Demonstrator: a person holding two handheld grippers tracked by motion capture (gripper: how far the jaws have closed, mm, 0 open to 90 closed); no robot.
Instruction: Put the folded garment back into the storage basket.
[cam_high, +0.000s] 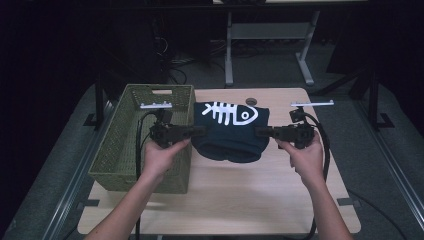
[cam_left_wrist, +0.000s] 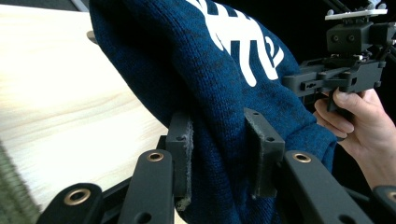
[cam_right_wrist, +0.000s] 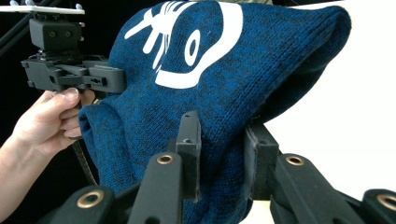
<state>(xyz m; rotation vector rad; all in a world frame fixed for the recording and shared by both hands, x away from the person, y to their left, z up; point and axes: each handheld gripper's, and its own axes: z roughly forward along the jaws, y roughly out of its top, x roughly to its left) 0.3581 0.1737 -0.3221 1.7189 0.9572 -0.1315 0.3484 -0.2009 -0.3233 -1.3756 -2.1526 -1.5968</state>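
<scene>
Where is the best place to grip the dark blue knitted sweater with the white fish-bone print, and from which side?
Grip the dark blue knitted sweater at its folded side edges, one tongs from each side: the bunched knit there fits between the jaws.

No words, brand names or numbers can be read; the one sign is a white fish-skeleton print (cam_high: 229, 113) on the dark blue knitted sweater (cam_high: 230, 142).

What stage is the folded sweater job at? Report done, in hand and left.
Done: the dark blue knitted sweater with the white fish-skeleton print is folded into a compact bundle. In hand: the left gripper and the right gripper are each clamped on one side of it, holding it above the light wooden table. Left, probably: placing it in the olive woven basket beside it.
</scene>
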